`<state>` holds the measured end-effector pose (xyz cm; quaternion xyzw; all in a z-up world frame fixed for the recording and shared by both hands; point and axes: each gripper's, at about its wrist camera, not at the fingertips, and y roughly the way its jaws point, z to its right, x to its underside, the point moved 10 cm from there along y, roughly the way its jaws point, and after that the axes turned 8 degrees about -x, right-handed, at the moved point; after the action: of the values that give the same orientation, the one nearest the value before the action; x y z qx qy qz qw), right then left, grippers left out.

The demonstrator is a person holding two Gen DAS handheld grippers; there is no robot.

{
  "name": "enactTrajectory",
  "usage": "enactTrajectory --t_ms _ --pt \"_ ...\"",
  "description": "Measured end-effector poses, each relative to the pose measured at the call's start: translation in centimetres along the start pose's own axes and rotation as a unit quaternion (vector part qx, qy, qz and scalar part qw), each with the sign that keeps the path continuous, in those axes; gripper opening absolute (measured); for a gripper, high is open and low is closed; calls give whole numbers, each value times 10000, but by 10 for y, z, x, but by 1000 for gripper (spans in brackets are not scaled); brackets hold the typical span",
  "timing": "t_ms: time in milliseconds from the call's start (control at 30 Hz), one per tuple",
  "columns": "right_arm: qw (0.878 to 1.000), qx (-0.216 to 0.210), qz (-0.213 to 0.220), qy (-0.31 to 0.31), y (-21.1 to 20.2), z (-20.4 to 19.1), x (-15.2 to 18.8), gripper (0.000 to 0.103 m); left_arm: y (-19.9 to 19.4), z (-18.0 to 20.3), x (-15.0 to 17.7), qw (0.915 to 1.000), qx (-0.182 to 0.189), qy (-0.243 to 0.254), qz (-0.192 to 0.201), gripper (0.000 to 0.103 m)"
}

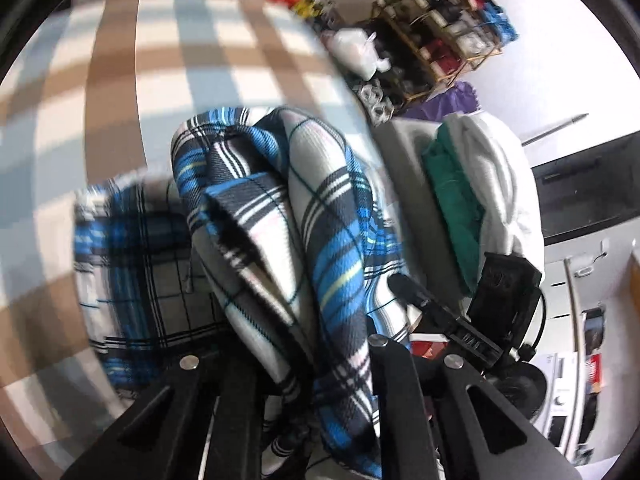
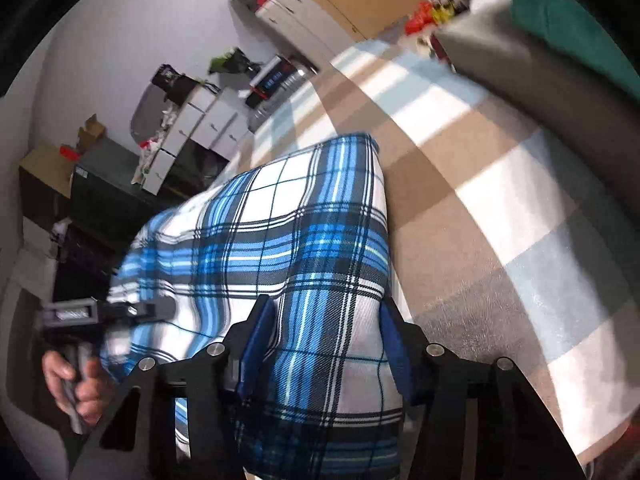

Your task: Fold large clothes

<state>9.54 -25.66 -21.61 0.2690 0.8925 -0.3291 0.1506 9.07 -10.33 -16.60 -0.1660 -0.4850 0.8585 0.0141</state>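
The left gripper has its two black fingers squeezed tight on a bunched-up fold of the soft blue, white and grey checked cloth. The right gripper has blue pads on either side of the same checked cloth, which runs between them; I cannot tell if they pinch it.

The cloth lies half lifted on the bed cover with big brown, white and pale blue squares. Beside it sits a grey tub with green and white folded clothes in it.

I think the fold could go crooked, because the left grip holds a messy bunch, not a neat edge. The cloth may also slip out on the right side if those pads are loose.
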Motion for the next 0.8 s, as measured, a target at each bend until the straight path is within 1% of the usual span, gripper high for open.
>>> enactTrajectory --t_ms 33,67,100,133,167,200,233,267,300,367,400,433,467,533,567,600,633,667,733,800 --pt "9999 -27 94 -103 -5 -8 1 47 -10 3 1 9998 -102 106 98 8" --pt "9995 -72 164 -262 -9 -16 1 42 -23 5 2 9994 -177 201 215 8" --pt "9982 -130 238 -529 -13 -29 2 38 -28 5 4 9992 -200 261 242 8" --pt "9968 -181 311 -715 -15 -41 4 36 -33 1 6 9990 -256 251 276 8" --pt "9959 -238 306 -822 -15 -50 7 35 -33 -10 11 9986 -398 236 274 8" --pt "9945 -331 191 -975 -10 -62 13 35 -32 -20 14 9982 -490 211 283 8" --pt "9931 -338 8 -1123 -1 -70 20 34 -27 -30 18 9981 -544 155 260 8" --pt "9922 -256 -162 -1212 10 -73 24 34 -22 -49 23 9981 -575 -12 231 8" --pt "9905 -177 -440 -1289 24 -74 34 34 -18 -60 26 9982 -554 -135 201 8" --pt "9881 -165 -799 -1302 43 -74 45 32 -14 -83 31 9981 -378 -451 161 8" --pt "9868 -147 -943 -1307 50 -74 49 31 -15 -83 30 9979 -304 -555 145 8" --pt "9867 -186 -978 -1282 53 -75 50 30 -19 -86 29 9977 -269 -590 190 8" --pt "9869 -219 -982 -1262 55 -75 50 27 -23 -82 25 9977 -266 -582 230 8" --pt "9866 -69 -1008 -1280 60 -72 50 27 -38 -73 21 9978 -246 -523 329 8" --pt "9869 -114 -1066 -1209 61 -70 53 28 -45 -66 19 9981 -246 -451 354 8" --pt "9868 -153 -1123 -1156 63 -69 55 28 -53 -61 17 9981 -320 -350 383 8" --pt "9867 -100 -1131 -1166 61 -68 55 29 -60 -56 16 9980 -440 -238 399 8" --pt "9862 24 -1114 -1223 62 -66 55 32 -62 -53 15 9976 -546 -158 394 8" --pt "9848 138 -1203 -1248 66 -62 58 32 -66 -57 17 9969 -694 -123 357 8" --pt "9845 42 -1349 -1116 69 -63 63 33 -65 -62 20 9965 -755 -149 326 8"
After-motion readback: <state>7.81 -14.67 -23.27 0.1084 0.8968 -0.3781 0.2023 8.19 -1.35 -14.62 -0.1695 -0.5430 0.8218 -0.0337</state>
